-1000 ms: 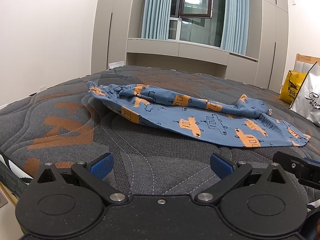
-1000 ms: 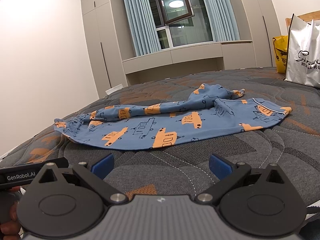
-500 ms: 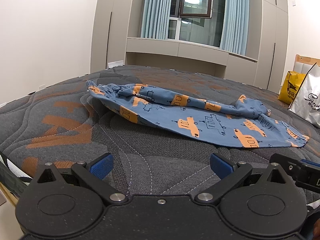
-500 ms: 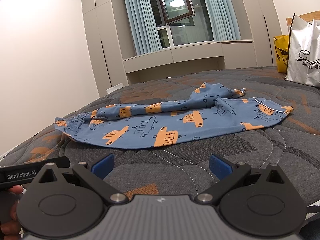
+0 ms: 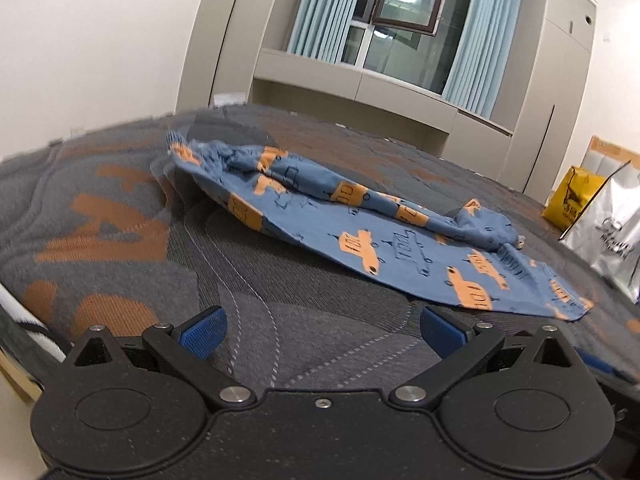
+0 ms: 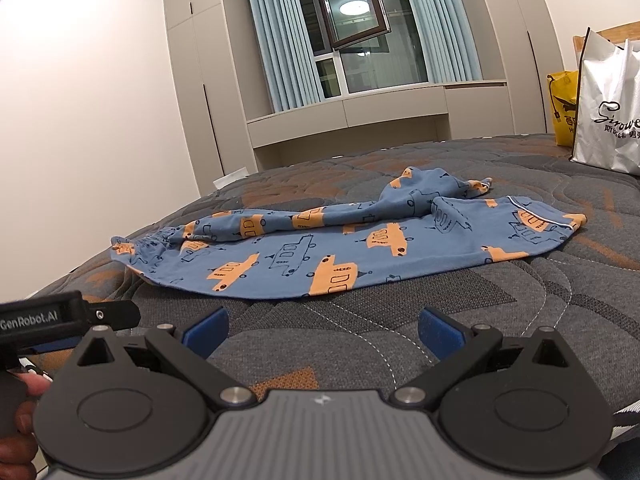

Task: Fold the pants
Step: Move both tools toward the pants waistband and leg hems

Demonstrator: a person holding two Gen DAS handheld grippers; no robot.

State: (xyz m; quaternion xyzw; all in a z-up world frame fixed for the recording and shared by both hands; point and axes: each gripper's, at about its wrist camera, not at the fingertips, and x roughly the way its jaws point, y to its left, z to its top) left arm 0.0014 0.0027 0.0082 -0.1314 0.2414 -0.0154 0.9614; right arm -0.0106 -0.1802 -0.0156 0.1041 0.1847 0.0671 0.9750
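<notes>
Blue pants (image 5: 384, 240) with orange vehicle prints lie rumpled across the grey quilted mattress (image 5: 120, 264), one leg bunched over the other. In the right wrist view the pants (image 6: 320, 248) stretch from the gathered waistband at left to the cuffs at right. My left gripper (image 5: 322, 330) is open, low over the mattress, short of the cloth. My right gripper (image 6: 322, 330) is open too, a little way before the near edge of the pants. Nothing sits between either pair of blue pads. The left gripper's body (image 6: 64, 316) shows at the left of the right wrist view, held by a hand (image 6: 18, 428).
A white shopping bag (image 6: 608, 108) and a yellow bag (image 6: 564, 108) stand on the mattress at the far right. Cabinets and a curtained window (image 6: 352, 28) lie beyond the bed. The mattress edge (image 5: 24, 320) drops off at the near left.
The left gripper has tilted and swung left, bringing the waistband end nearer the view's centre. The right gripper has crept slightly closer to the pants. Both stay open.
</notes>
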